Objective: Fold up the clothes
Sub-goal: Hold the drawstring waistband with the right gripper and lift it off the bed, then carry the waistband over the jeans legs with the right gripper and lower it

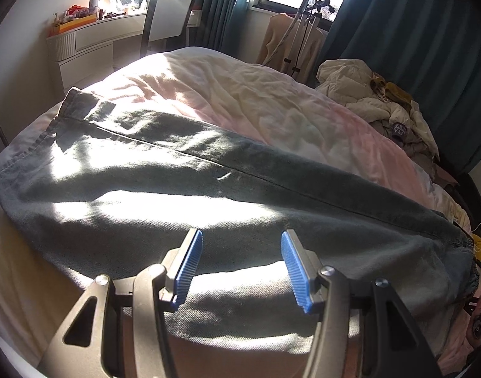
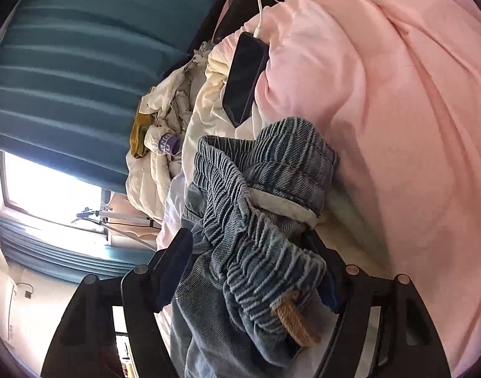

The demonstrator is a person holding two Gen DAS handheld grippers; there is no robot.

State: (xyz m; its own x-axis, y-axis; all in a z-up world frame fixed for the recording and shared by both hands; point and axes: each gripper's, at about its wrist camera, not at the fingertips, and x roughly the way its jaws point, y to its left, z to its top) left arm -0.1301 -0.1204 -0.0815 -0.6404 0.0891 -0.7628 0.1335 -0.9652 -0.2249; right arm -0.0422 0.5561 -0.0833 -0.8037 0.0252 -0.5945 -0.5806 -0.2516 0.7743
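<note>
A pair of dark blue jeans lies stretched across the bed, legs together, hems at the far left and waist at the right. My left gripper is open and empty, hovering just above the near edge of the legs. In the right wrist view the elastic waistband of the jeans is bunched between the fingers of my right gripper, which is shut on it. A tan drawstring hangs from the waistband.
The bed carries a pink and cream duvet. A pile of cream clothes lies at its far right. A black phone on a white cable rests on the duvet near the waistband. A chair, dresser and garment steamer stand beyond.
</note>
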